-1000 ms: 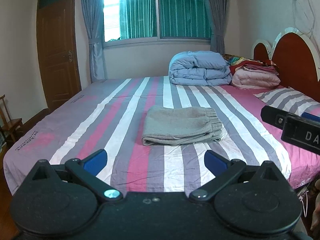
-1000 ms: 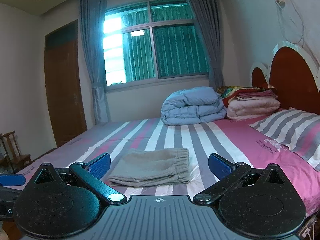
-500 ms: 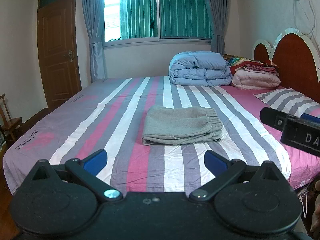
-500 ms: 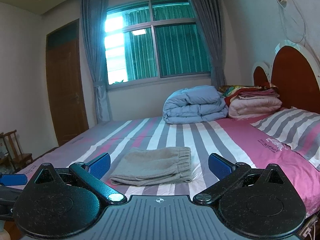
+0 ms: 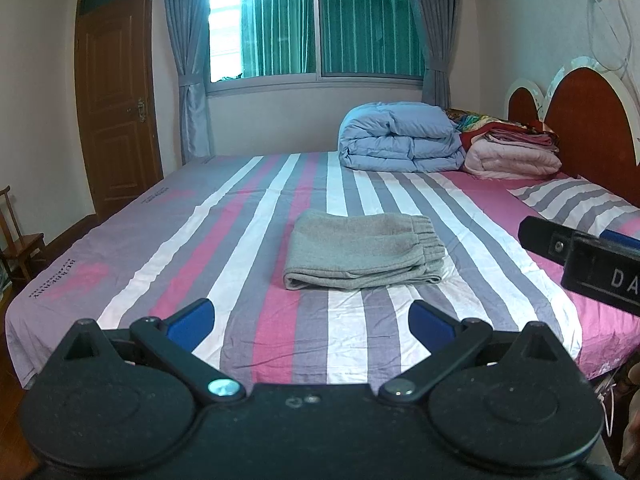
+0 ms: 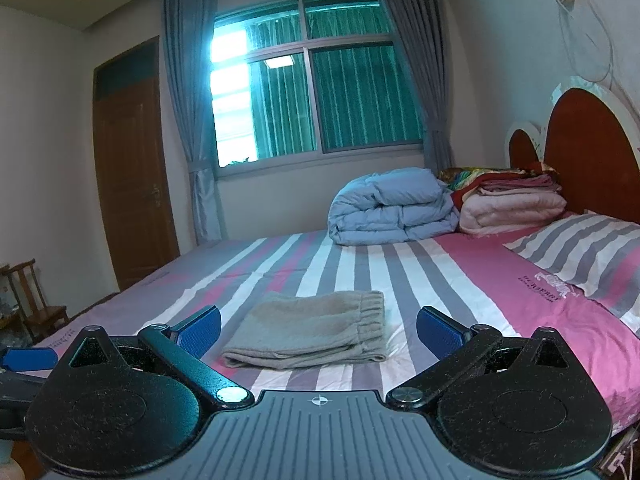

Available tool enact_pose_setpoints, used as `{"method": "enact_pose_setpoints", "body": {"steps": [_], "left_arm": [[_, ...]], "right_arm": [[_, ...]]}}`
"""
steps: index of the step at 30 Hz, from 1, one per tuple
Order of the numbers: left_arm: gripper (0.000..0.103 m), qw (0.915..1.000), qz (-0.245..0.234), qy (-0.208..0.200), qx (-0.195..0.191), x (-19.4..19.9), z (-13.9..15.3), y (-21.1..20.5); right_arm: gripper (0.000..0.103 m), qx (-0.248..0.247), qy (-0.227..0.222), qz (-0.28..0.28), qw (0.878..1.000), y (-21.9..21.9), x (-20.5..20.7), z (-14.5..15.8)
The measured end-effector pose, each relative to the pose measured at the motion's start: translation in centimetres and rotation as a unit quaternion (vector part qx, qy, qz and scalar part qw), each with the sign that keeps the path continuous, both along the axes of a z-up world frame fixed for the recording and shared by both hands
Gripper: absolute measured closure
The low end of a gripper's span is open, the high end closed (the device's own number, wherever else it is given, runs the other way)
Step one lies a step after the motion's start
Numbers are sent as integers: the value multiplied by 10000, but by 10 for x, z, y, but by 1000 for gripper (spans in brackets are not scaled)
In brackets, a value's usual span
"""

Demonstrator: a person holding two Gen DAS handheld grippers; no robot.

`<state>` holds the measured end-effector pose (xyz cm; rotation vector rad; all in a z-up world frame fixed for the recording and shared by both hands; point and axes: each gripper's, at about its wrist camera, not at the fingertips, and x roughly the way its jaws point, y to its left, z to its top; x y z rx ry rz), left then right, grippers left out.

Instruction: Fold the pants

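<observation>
Obs.: grey knitted pants with a ribbed elastic waistband [image 5: 362, 254] lie on the bed with the pink, grey and white striped sheet [image 5: 224, 248], near the middle of the mattress and towards the near edge. They are folded into a compact rectangle of several layers; stacked edges face the cameras, the waistband is on the right side. Edges look roughly aligned, with a slight spill of cloth at the right front corner.

Left tool [image 5: 311, 314]: its blue-padded fingers are spread wide, with nothing between them. It is held back from the bed edge, well apart from the pants. Right tool [image 6: 319, 325]: likewise wide apart and empty, clear of the cloth. In the left view the right tool appears at the right margin, beside the bed and not over it.

Judgement: the fold looks finished. Both tools empty and held off the mattress fits a release-and-retreat posture, so that no finger snags a layer and drags the stack open. The bundle probably sits mid-bed because the flat sheet there gave room to spread and fold.

Background: a folded light-blue quilt [image 5: 400, 138] and a stack of pink and red folded blankets [image 5: 512, 152] sit at the far side by the dark red wooden headboard [image 5: 588, 124], well apart from the pants. A striped pillow [image 6: 580, 252] lies to the right.

Risk: the loose right front corner may slump if the bundle is lifted.
</observation>
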<state>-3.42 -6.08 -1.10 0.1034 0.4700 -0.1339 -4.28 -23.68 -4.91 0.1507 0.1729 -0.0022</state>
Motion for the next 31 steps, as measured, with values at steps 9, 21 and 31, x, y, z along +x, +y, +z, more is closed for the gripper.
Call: {"method": "enact_pose_setpoints", "body": {"steps": [9,21,31], "left_arm": [[6,10000,4,24,-11,0,-2,-1],[12,9998,-123,-145,-86,-3,-1,0],[6,9993,-183,-288,-151,-4,5,2]], "right_arm": [[0,11,19,31,10000,-2,1,-1],[0,-7,18,13,10000,-3,1,-2],[0,9,12,10,10000,-5,1,-2]]}}
